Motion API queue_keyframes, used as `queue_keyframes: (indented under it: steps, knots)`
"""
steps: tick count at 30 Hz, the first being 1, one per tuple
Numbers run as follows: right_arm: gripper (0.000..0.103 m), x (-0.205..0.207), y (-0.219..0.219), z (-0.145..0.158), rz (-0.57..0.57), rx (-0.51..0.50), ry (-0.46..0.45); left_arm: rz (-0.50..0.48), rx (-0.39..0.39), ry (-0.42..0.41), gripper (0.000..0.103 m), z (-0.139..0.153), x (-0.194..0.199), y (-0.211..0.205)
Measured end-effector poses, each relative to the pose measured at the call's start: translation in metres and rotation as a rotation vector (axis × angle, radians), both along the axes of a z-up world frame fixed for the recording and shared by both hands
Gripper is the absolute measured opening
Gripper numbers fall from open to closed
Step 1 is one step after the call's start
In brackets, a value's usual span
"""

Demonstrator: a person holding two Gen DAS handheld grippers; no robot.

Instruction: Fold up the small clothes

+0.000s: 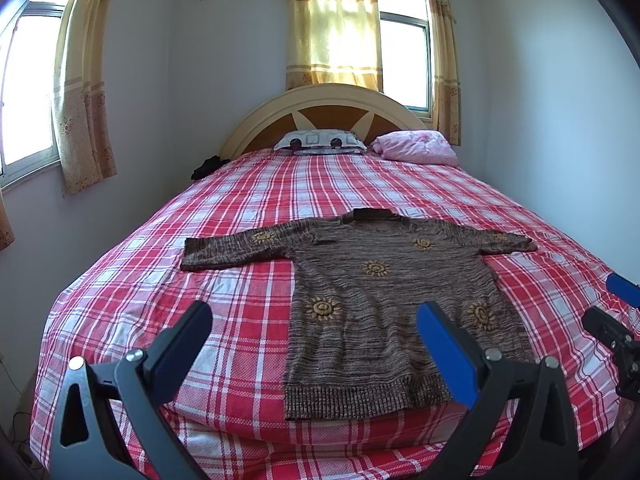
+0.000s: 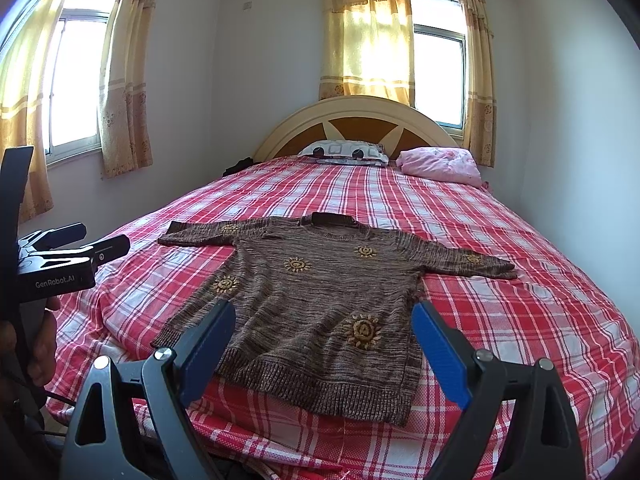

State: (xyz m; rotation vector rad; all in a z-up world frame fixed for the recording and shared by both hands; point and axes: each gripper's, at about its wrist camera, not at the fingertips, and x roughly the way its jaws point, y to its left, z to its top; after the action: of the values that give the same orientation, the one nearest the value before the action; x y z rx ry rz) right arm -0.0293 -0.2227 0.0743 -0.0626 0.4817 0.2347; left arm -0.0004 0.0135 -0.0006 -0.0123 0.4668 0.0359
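Observation:
A small brown knit sweater (image 1: 384, 300) with yellow sun motifs lies flat, face up, on the red plaid bed, sleeves spread out, hem toward me. It also shows in the right wrist view (image 2: 320, 300). My left gripper (image 1: 314, 348) is open and empty, held above the bed near the sweater's hem and left side. My right gripper (image 2: 324, 348) is open and empty, held above the hem. The left gripper's body (image 2: 60, 264) shows at the left edge of the right wrist view. The right gripper's tip (image 1: 616, 320) shows at the right edge of the left wrist view.
The bed (image 1: 240, 216) has a red and white plaid cover. A patterned pillow (image 1: 320, 140) and a pink folded blanket (image 1: 416, 148) lie by the headboard. A dark item (image 1: 206, 166) lies at the bed's far left edge. Walls and curtained windows surround the bed.

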Motion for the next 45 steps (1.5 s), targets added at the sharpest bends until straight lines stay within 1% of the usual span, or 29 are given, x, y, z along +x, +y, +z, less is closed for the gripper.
queue_keyframes:
  steps: [19,26,33,42,45]
  knots:
    - [0.090,0.001,0.003,-0.005,0.001,-0.004,0.012,0.000,0.000,0.008,0.103,-0.001,0.000,0.003]
    - [0.090,0.007,0.002,-0.011,0.004,-0.011,0.025,0.008,0.015,0.034,0.103,-0.012,0.013,0.004]
    - [0.090,0.037,-0.008,-0.027,-0.019,-0.022,0.061,0.029,0.050,0.073,0.103,-0.029,0.044,0.006]
    - [0.090,0.098,-0.034,-0.053,-0.067,-0.008,0.142,0.042,0.108,0.143,0.103,-0.049,0.099,0.002]
    - [0.090,0.117,-0.044,-0.062,-0.070,-0.019,0.170,0.039,0.122,0.150,0.103,-0.050,0.115,0.001]
